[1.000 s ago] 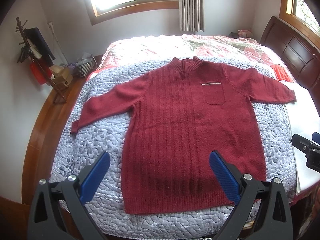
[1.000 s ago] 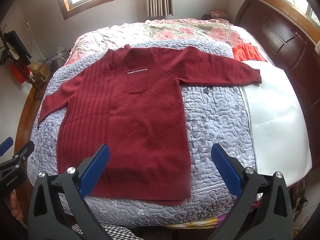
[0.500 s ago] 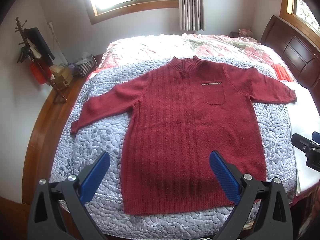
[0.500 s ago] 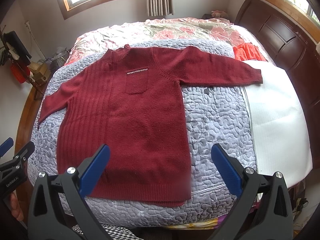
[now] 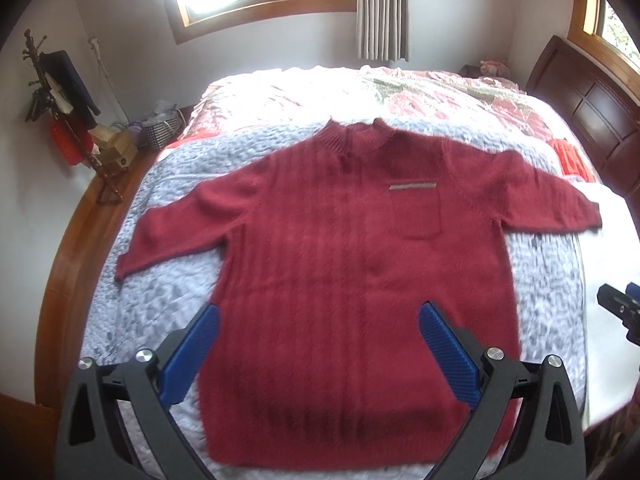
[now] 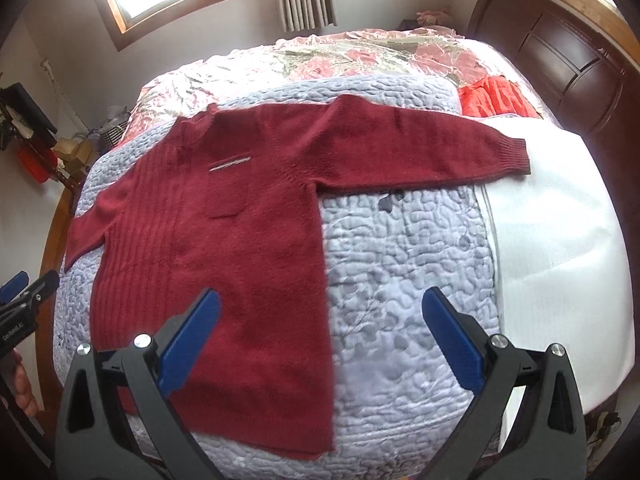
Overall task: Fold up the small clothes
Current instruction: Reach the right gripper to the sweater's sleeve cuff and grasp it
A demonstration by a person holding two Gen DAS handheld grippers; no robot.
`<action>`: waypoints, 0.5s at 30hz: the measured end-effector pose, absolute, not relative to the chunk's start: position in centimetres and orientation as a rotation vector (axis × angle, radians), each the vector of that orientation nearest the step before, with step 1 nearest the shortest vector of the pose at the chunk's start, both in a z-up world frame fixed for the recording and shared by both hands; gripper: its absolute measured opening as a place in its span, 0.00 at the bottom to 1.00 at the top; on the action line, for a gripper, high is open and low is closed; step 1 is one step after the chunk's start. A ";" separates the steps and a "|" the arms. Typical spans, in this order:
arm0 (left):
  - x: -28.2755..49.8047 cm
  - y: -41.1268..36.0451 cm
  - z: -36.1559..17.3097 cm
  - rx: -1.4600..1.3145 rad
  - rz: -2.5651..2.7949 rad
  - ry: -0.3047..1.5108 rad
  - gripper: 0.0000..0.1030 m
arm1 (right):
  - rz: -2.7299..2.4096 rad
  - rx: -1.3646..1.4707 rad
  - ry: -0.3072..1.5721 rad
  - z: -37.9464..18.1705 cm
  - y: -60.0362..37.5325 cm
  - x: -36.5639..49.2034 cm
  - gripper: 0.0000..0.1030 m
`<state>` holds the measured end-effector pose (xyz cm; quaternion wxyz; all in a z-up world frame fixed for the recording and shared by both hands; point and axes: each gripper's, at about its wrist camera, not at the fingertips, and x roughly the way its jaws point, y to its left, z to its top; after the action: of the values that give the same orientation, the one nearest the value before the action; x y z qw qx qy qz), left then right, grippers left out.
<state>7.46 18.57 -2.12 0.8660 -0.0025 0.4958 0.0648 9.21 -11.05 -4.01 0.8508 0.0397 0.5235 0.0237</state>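
A dark red knit sweater (image 5: 352, 272) lies flat and face up on a grey quilted blanket (image 5: 160, 300), both sleeves spread out, chest pocket showing. My left gripper (image 5: 318, 316) hovers open over the sweater's lower body, nothing between its blue pads. In the right wrist view the sweater (image 6: 224, 248) fills the left half and its right sleeve (image 6: 440, 148) reaches toward a white sheet. My right gripper (image 6: 320, 300) is open above the sweater's right hem edge and the blanket (image 6: 404, 280). The right gripper's tip shows at the left view's right edge (image 5: 620, 312).
A white sheet (image 6: 556, 232) covers the bed's right side, with an orange-red garment (image 6: 496, 98) behind it. A floral cover (image 5: 400, 92) lies at the far end. Dark wooden headboard (image 6: 560, 48) on the right; coat stand (image 5: 64, 96) and clutter at left. A hand (image 6: 20, 384) holds the other gripper.
Both grippers have moved forward and lower toward the sweater, which now looks larger and slightly blurred. The right view has also swung a little to the right. Both stay open.
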 end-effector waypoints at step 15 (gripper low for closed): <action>25.0 3.2 -8.1 -0.059 0.063 1.006 0.96 | -0.102 0.158 1.137 -12.9 -36.6 27.8 0.97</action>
<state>25.04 3.21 -8.07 0.8753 -0.0282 0.4819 0.0302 27.81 -36.61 -12.89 0.8385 0.0749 0.5375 -0.0480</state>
